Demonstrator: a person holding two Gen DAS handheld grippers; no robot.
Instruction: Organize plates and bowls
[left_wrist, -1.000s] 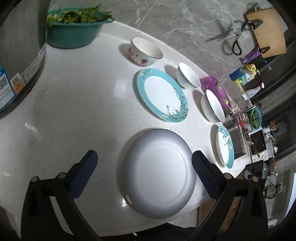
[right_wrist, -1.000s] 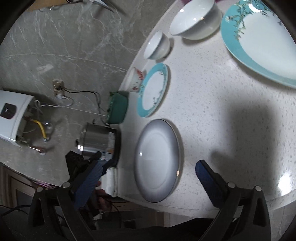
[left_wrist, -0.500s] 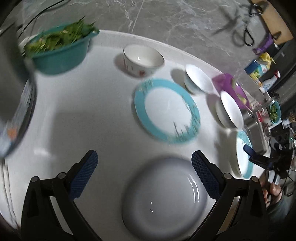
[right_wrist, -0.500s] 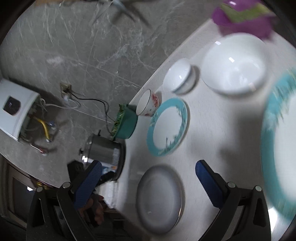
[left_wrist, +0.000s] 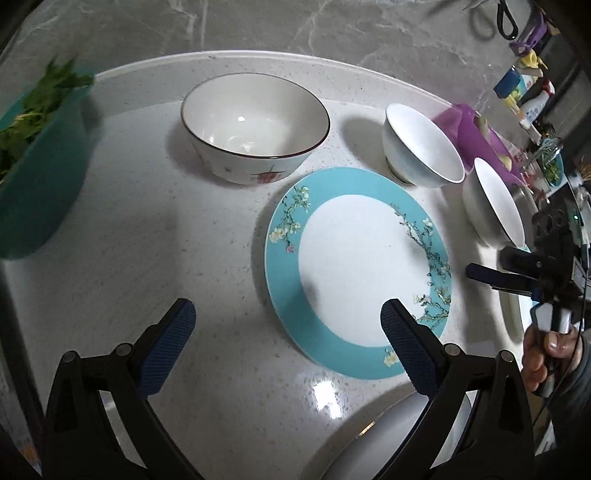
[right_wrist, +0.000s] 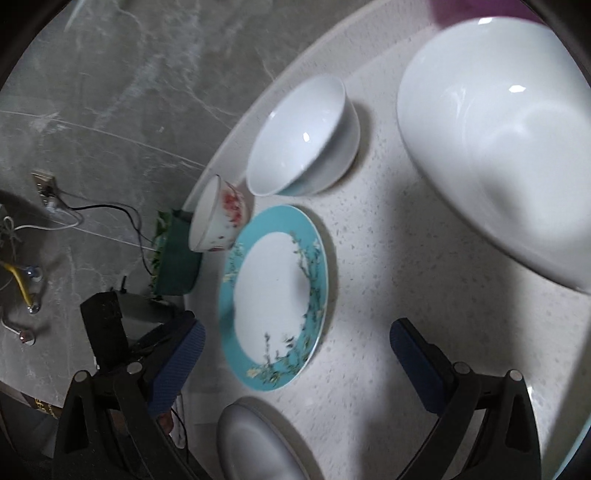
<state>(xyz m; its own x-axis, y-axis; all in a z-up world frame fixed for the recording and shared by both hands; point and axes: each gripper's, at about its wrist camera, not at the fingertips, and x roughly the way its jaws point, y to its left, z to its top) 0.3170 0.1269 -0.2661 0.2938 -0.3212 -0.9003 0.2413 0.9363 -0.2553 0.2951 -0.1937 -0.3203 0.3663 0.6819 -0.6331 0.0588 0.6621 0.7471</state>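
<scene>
A teal-rimmed floral plate (left_wrist: 356, 271) lies flat on the white counter (left_wrist: 147, 236); it also shows in the right wrist view (right_wrist: 275, 295). Behind it stands a dark-rimmed bowl with red flowers (left_wrist: 255, 127) (right_wrist: 219, 218). A small white bowl (left_wrist: 421, 147) (right_wrist: 304, 138) and a larger white bowl (left_wrist: 493, 203) (right_wrist: 498, 170) stand to the right. A grey plate (left_wrist: 402, 443) (right_wrist: 255, 443) lies nearest me. My left gripper (left_wrist: 282, 341) is open and empty above the counter, its right finger over the teal plate's rim. My right gripper (right_wrist: 295, 362) (left_wrist: 495, 275) is open and empty.
A teal basin of green leaves (left_wrist: 33, 166) (right_wrist: 173, 258) stands at the far left. A purple container (left_wrist: 476, 136) and bottles (left_wrist: 517, 88) sit at the right by the marble wall. A second teal plate's edge (right_wrist: 576, 439) shows at the lower right.
Both grippers have moved forward over the counter toward the bowls and teal plate. The grey plate has slid to the bottom of both views. Both stay open and empty.
</scene>
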